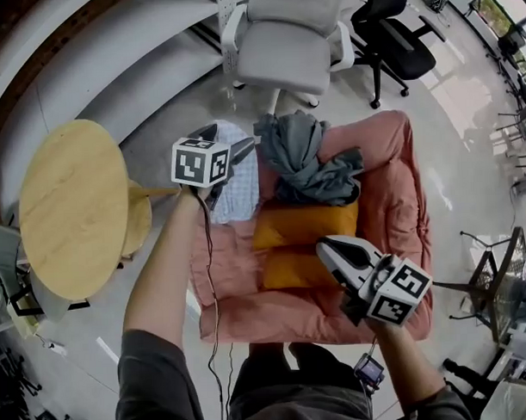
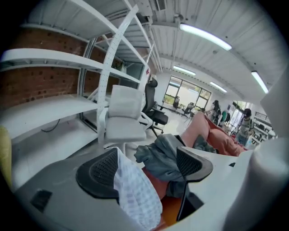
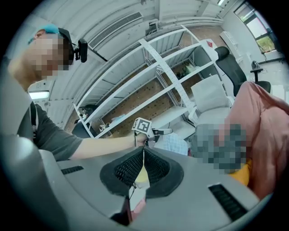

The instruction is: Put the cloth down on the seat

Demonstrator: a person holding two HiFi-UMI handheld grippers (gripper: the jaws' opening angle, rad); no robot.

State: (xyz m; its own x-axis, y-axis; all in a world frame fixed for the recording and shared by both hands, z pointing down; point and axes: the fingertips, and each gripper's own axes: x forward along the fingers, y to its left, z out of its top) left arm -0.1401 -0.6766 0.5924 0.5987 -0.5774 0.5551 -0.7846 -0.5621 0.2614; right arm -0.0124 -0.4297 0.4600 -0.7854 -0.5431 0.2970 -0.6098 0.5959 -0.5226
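Observation:
A white, light-blue checked cloth (image 1: 234,184) lies on the left edge of the salmon-pink seat (image 1: 391,183). My left gripper (image 1: 230,139) hovers over it with its jaws wide apart. In the left gripper view the cloth (image 2: 135,189) hangs against the left pad (image 2: 101,170), and the right pad (image 2: 193,163) stands well clear of it. My left gripper (image 2: 146,164) is open. My right gripper (image 1: 329,250) is over the seat's front right. Its pads meet in the right gripper view, so my right gripper (image 3: 143,162) is shut with nothing held.
A crumpled grey garment (image 1: 309,160) sits at the seat's back, above two orange cushions (image 1: 302,225). A round wooden table (image 1: 69,207) stands at the left. A white office chair (image 1: 283,49) and a black one (image 1: 395,37) stand behind the seat.

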